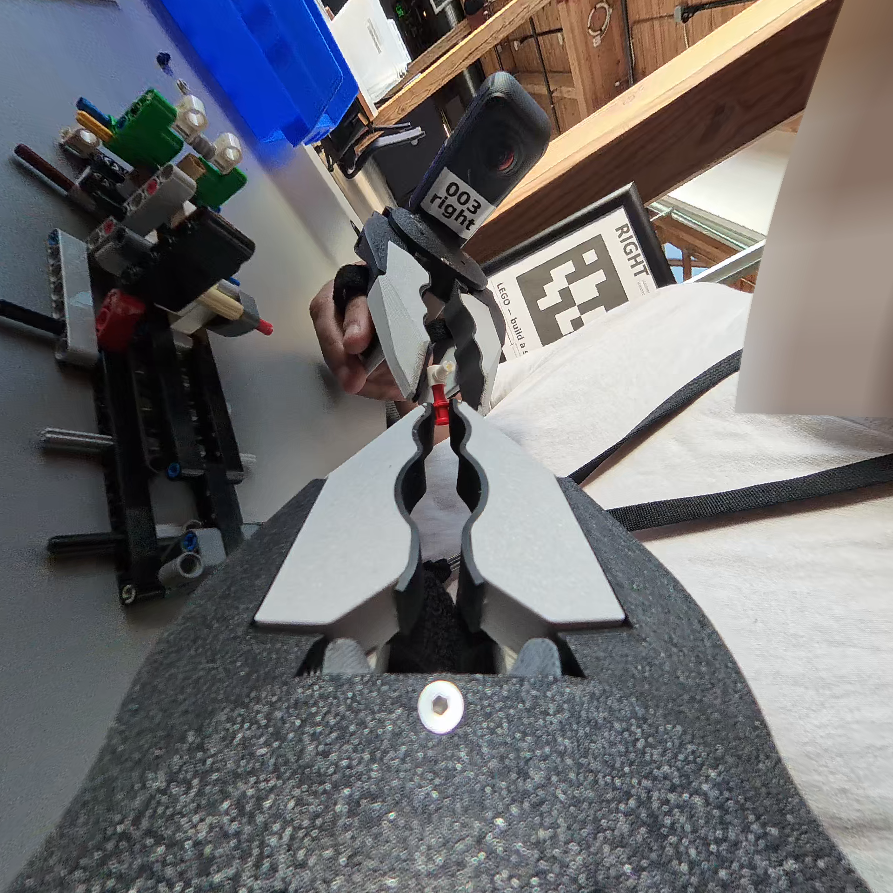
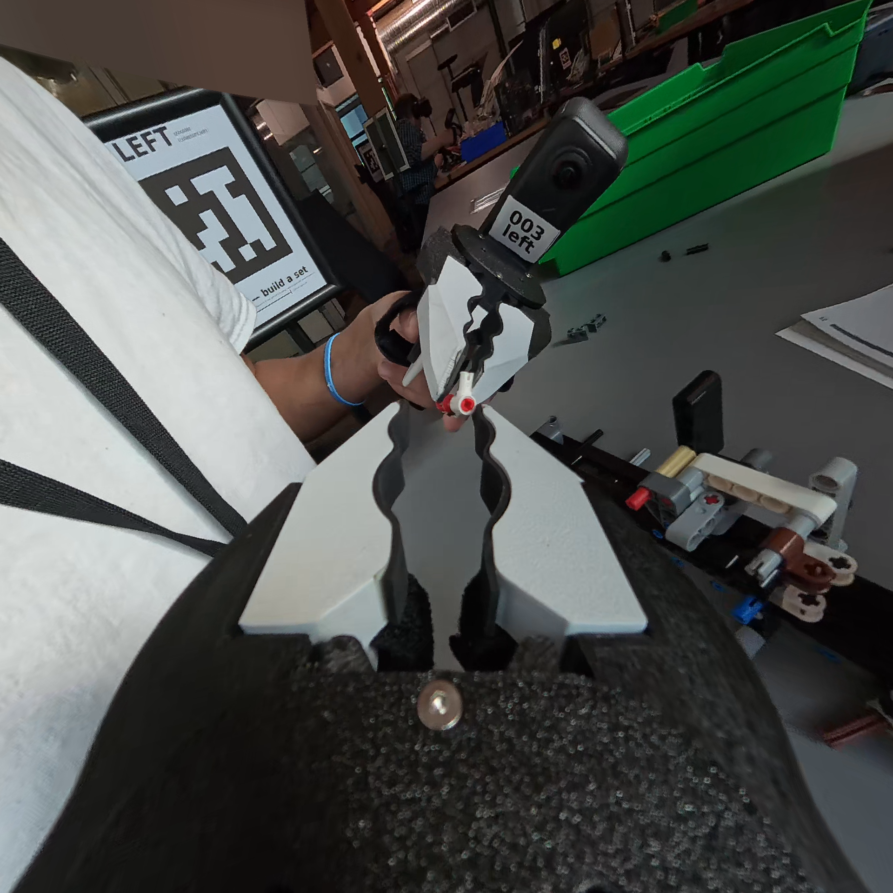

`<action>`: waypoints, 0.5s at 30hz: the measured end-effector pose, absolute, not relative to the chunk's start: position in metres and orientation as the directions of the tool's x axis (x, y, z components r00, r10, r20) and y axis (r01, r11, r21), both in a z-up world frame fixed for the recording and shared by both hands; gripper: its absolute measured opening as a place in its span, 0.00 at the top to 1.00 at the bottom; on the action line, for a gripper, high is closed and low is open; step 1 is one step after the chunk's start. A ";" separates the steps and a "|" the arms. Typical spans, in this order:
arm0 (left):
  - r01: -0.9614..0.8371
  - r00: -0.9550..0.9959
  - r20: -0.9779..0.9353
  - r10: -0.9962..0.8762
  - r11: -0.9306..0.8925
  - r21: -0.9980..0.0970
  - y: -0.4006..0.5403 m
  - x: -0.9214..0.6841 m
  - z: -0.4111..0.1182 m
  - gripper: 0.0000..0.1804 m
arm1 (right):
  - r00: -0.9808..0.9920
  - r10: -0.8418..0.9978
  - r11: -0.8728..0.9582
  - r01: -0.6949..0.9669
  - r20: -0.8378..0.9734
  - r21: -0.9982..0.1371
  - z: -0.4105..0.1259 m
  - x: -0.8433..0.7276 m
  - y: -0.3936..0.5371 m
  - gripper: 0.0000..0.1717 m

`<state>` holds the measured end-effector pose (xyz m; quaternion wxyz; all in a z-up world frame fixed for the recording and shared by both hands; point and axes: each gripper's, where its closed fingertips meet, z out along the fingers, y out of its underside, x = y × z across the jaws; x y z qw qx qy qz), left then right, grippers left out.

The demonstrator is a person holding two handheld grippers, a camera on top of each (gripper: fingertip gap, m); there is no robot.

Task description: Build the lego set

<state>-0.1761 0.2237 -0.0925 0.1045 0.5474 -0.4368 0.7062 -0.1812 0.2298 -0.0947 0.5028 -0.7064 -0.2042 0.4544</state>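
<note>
Left gripper [image 1: 439,410] clenched on red pin [image 1: 440,410], tips pinching its near end; pin held in air above the grey table [image 1: 290,386], in front of a white shirt [image 1: 676,435]; far end of pin seated in a small white connector [image 1: 440,371]; right gripper [image 1: 437,381] facing the left one tip to tip, its fingers either side of the connector; from its own view, right jaws parted, connector [image 2: 465,397] and pin [image 2: 447,403] just off the right-hand fingertip, between the two tips; contact of pads with connector not clear, cannot tell if gripped; hand [image 1: 345,338] on right gripper's handle, another hand [image 2: 386,348] with blue wristband [image 2: 333,372] on the left one; brick model [image 1: 159,299] on table, well apart to the side, black frame with grey, green and red parts; blue bin [image 1: 270,63] beyond it; green bin [image 2: 725,145] on far side of table; framed marker boards [image 1: 575,285] behind the grippers; loose small parts [image 2: 587,326] and papers [image 2: 850,333] on table.
</note>
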 end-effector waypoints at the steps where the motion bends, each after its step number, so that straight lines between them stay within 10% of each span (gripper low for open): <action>1: -0.624 -0.378 0.868 -0.321 -0.604 -0.495 0.228 -0.175 -0.092 0.98 | 0.498 0.740 -0.418 -0.186 -0.452 -0.889 -0.094 -0.179 0.235 0.87; 15: -0.654 -0.412 0.832 -0.372 -0.515 -0.554 0.265 -0.153 -0.094 0.98 | 0.521 0.657 -0.490 -0.253 -0.544 -0.834 -0.102 -0.159 0.272 0.99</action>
